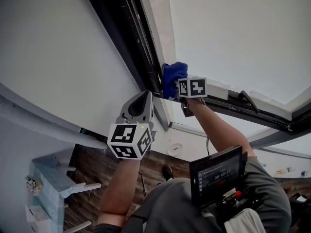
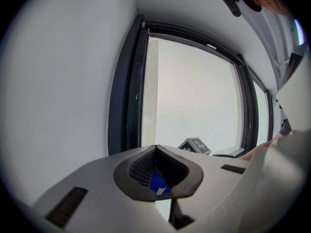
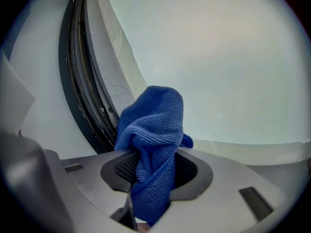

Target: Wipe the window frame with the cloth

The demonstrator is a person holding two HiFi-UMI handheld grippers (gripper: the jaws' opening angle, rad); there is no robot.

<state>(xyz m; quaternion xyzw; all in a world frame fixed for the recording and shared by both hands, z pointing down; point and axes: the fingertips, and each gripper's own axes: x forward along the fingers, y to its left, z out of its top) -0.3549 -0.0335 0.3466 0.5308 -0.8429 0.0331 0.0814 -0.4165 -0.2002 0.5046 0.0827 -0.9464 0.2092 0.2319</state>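
A blue cloth (image 1: 172, 76) is bunched against the lower corner of the dark window frame (image 1: 141, 47), where the upright meets the bottom rail. My right gripper (image 1: 178, 91) is shut on the blue cloth (image 3: 153, 120), which spills out over the jaws beside the frame's black seal (image 3: 80, 96). My left gripper (image 1: 145, 97) hangs lower and to the left, near the wall, with its tips pointing up along the frame (image 2: 129, 91). In the left gripper view, the left gripper (image 2: 155, 148) has its jaws closed tip to tip. A patch of the cloth (image 2: 158, 182) shows through their hollow.
A black window handle (image 1: 248, 100) lies on the bottom rail to the right. A small screen (image 1: 216, 173) is strapped at the person's chest. Far below are a wooden floor (image 1: 97, 169) and white furniture (image 1: 53, 181). The white wall (image 1: 58, 57) lies left of the frame.
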